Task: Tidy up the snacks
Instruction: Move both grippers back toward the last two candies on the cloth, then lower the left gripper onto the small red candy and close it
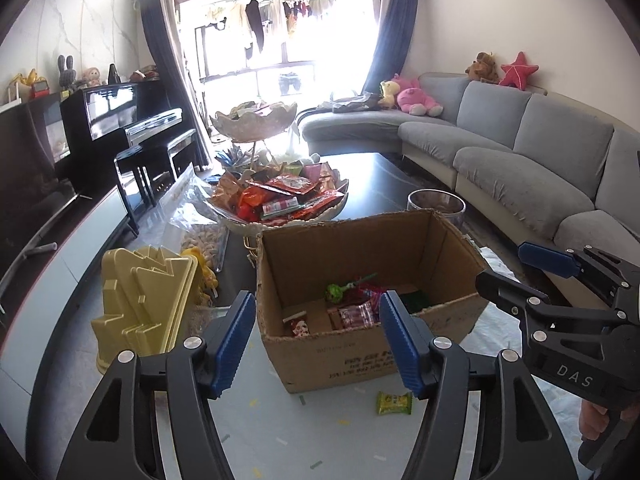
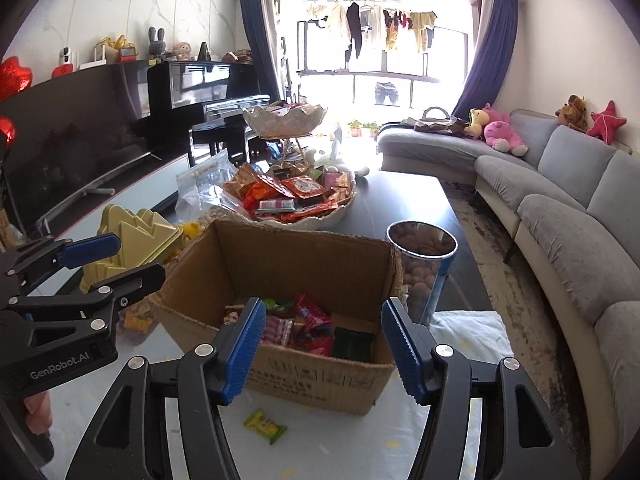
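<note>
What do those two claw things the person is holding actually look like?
Both are black plastic frames with silver rivets and blue ribbed pads on two fingers. The left gripper reads "GenRobot.AI" on its side; the right gripper reads "DAS". No cables show.

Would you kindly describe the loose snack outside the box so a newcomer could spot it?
Find the open brown cardboard box on the pale tablecloth. Before its near wall lies a small yellow-green snack packet, the only wrapper outside any container.
</note>
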{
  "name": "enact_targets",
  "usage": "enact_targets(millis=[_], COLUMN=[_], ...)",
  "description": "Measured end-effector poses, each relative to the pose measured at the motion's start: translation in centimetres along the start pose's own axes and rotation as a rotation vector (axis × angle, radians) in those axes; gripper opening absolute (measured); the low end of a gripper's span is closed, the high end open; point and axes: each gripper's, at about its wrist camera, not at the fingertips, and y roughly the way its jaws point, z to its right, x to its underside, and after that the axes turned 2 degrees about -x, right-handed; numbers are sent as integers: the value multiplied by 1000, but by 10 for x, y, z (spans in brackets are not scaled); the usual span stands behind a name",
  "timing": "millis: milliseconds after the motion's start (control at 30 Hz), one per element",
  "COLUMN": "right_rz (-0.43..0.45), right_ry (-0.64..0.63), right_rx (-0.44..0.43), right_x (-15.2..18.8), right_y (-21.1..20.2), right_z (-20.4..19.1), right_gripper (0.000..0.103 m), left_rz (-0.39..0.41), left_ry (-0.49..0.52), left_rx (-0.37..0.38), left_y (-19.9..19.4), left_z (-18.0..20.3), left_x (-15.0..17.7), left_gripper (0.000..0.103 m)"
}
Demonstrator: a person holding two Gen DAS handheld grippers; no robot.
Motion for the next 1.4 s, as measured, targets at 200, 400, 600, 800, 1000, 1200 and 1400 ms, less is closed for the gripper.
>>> enact_targets(millis=[200, 400, 600, 800, 1000, 1200, 1400], right_rz=[-7, -40, -87, -134, -201, -274, -327], right_ry=[16, 23, 45, 81, 99, 116, 122], right_rx=[-15, -19, -24, -25, -13, -11, -14], right_x=[25, 57, 89, 117, 146, 175, 195], right_y=[-27, -46, -54, -59, -55, -46, -39], right_z=[-4, -6, -3, -2, 2, 6, 5], right_gripper=[62, 62, 62, 62, 62, 62, 62], left_rz=[7, -18, -60, -121, -188, -264, -318], left_ry=[2, 13, 23, 37, 60, 72, 69], left_rx=[7, 38, 61, 79, 111, 146, 196], left_y=[-28, -41, -46, -42, -32, -17, -5], left_z=[12, 26, 38, 51, 64, 74, 82], left_x=[24, 53, 82, 110, 141, 168, 184], left_gripper=[65, 66, 65, 65, 65, 65, 61])
